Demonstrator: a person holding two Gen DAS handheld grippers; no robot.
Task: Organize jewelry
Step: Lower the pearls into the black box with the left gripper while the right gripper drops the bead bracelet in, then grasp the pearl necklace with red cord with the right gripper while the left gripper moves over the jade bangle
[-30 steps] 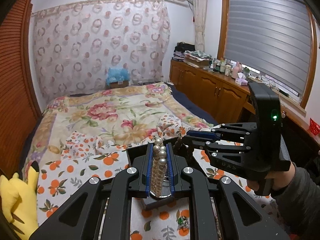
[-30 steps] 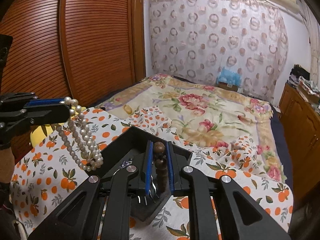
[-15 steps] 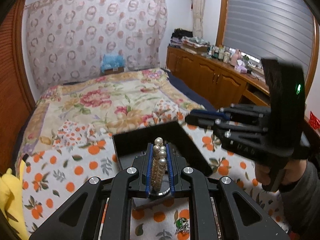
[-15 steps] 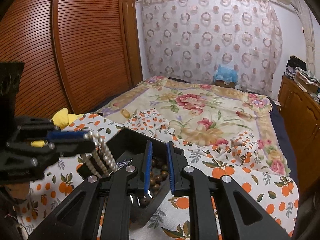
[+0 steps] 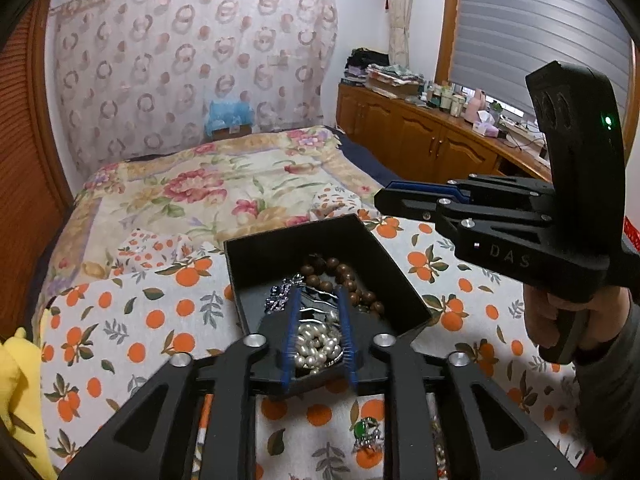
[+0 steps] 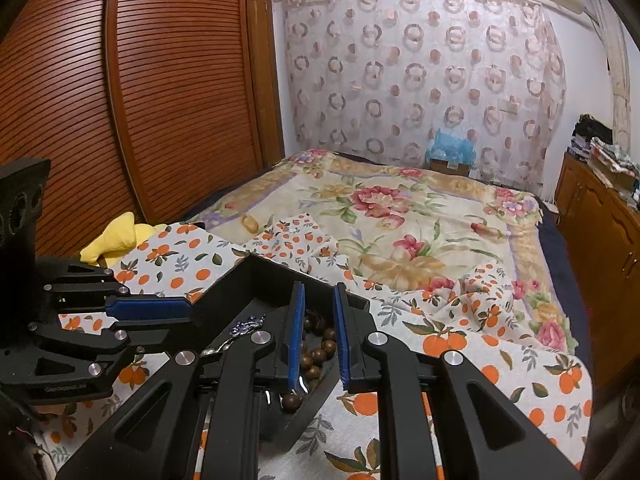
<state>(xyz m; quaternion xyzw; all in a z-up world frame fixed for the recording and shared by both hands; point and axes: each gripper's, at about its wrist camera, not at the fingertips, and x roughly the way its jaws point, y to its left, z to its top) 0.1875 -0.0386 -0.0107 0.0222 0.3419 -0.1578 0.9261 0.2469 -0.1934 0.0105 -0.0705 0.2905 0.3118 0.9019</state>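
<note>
A: Status of the black box (image 5: 400, 280), centre of the left wrist view?

B: It is sitting open on the orange-print cloth (image 5: 132, 320). Inside, the wooden bead bracelet (image 5: 340, 272) is lying toward the far side, a silvery chain piece (image 5: 282, 294) is resting left of it, and the pearl strand (image 5: 316, 346) is piling up at the near end.

A: Left gripper (image 5: 318, 340)?

B: Its jaws are opening, blue pads parting with the pearls lying loose between them, not pinched. I am reading this as the release of the strand into the box.

A: Right gripper (image 6: 318, 332)?

B: Its pads are standing narrowly apart, gripping nothing; in the right wrist view the wooden beads (image 6: 320, 354) are showing in the gap, lying in the box below.

A: Remaining work?

B: A green-stone ring (image 5: 366, 432) is sitting on the cloth at the bottom of the left wrist view, outside the box. More pearl-like beads are peeking out at lower right behind the gripper arm; I cannot tell what piece they belong to. So, judging by this, three pieces are in and at least one is waiting.
</note>
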